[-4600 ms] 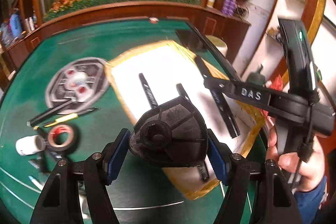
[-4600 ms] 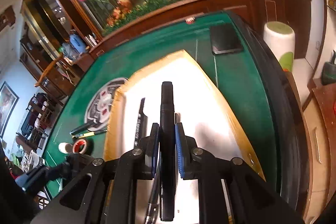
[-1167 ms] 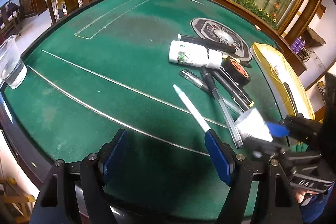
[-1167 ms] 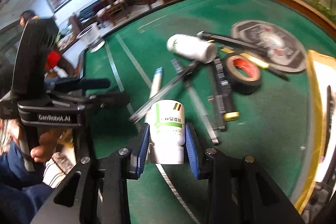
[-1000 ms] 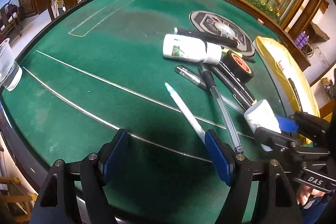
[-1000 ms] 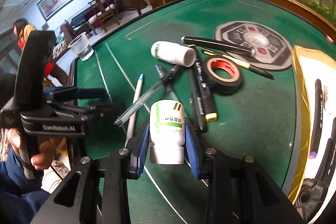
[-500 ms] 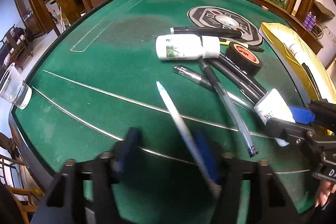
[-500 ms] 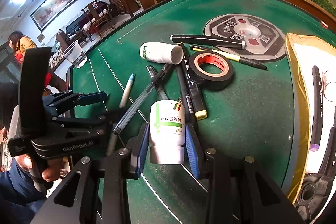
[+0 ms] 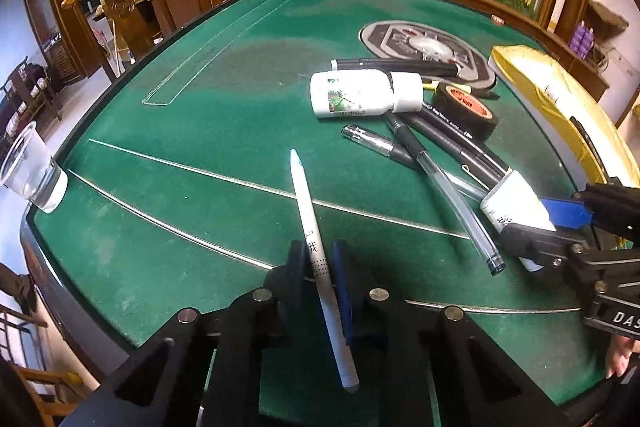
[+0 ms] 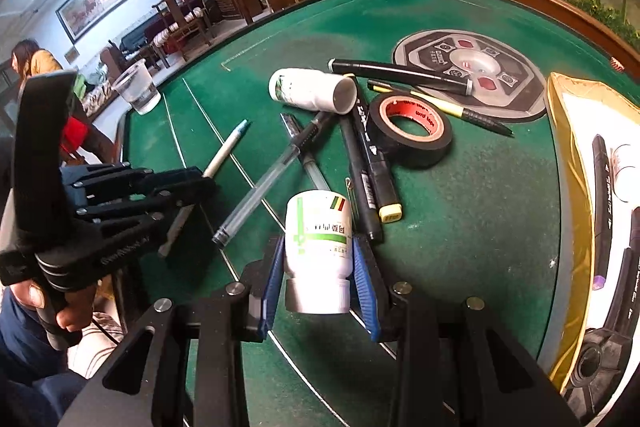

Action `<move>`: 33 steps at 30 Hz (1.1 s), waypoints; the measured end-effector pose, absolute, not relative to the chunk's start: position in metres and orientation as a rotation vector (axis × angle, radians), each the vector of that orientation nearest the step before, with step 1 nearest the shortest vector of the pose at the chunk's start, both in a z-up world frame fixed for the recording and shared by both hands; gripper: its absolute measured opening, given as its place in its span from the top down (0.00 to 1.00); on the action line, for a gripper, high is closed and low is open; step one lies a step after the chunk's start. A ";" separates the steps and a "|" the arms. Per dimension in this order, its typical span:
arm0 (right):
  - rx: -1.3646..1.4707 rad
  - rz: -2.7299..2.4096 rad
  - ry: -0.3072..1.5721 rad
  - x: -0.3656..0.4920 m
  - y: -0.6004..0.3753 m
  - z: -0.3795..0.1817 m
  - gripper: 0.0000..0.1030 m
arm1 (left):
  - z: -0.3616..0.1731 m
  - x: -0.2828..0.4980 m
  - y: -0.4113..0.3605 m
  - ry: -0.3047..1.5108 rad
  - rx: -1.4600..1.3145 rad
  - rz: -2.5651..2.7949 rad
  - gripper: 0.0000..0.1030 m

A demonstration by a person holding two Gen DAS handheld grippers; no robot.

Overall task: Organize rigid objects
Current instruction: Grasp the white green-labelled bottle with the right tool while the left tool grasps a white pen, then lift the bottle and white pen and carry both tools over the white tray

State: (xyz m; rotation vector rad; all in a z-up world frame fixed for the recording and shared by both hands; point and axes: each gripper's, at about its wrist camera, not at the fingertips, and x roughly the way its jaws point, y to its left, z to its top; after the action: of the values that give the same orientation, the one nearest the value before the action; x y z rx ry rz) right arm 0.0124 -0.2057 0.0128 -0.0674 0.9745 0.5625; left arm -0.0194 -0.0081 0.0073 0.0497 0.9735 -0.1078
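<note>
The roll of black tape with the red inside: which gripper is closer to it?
Right. The right gripper, clamping a white bottle, sits just short of the tape roll. The left gripper, holding a white pen, is farther off.

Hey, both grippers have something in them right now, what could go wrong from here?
The left gripper pinches the white pen toward its back end, so the long front could swing or slip during a move. The right gripper holds the small white bottle low, near its cap, so it might tip out. The clear pen lies between the two grippers, and either one could knock it.
</note>
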 end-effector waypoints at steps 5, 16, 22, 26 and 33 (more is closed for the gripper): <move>-0.113 0.536 0.955 0.008 -0.201 0.012 0.68 | 0.006 -0.023 -0.014 0.943 0.082 -0.085 0.84; -0.178 0.485 0.909 0.002 -0.193 0.009 0.68 | 0.006 -0.023 -0.015 0.922 0.095 -0.093 0.84; -0.158 0.487 0.907 0.004 -0.194 0.009 0.68 | 0.006 -0.022 -0.013 0.927 0.071 -0.102 0.87; -0.108 0.505 0.918 0.007 -0.199 0.010 0.68 | 0.005 -0.023 -0.015 0.918 0.073 -0.110 0.92; -0.062 0.507 0.913 0.009 -0.206 0.014 0.68 | 0.010 -0.024 -0.008 0.922 0.030 -0.108 0.93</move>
State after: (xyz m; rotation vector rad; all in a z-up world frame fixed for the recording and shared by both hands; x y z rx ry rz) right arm 0.0092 -0.2061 0.0139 -0.0622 0.9130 0.5073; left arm -0.0240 -0.0082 0.0099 0.0301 0.9219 -0.1084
